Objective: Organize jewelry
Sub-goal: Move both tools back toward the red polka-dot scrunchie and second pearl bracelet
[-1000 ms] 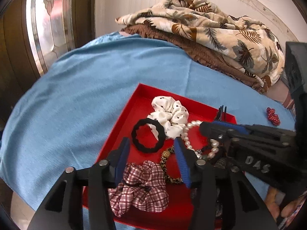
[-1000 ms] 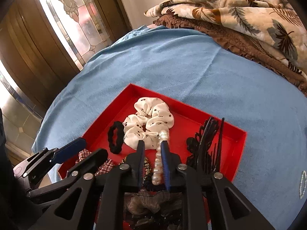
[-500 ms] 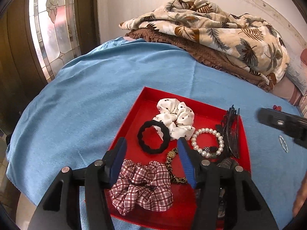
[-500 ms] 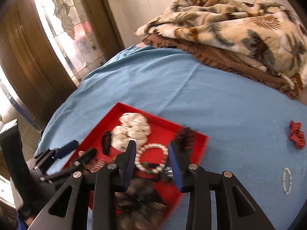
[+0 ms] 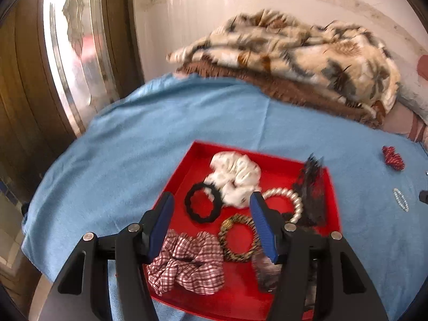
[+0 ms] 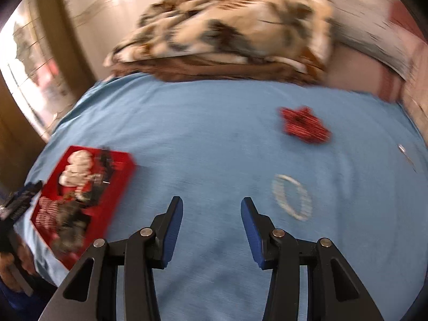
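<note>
Thin bead bracelet [image 6: 292, 197] lies flat on blue cloth [image 6: 200, 139], outside red tray [image 6: 117, 187], just right of right gripper [image 6: 211, 208]. Right jaws wide, empty; left gripper [image 5: 211, 206] likewise, over tray. Risk: fingers pinch cloth, bracelet slips.

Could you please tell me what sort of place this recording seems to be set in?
Probably a bedroom at home: a blue sheet covers what looks like a bed, a folded leaf-print blanket lies by the wall, and a patterned glass door stands to the left.

Bright daylight from the left window [image 5: 77, 53]; both fisheye views motion-blurred.
</note>
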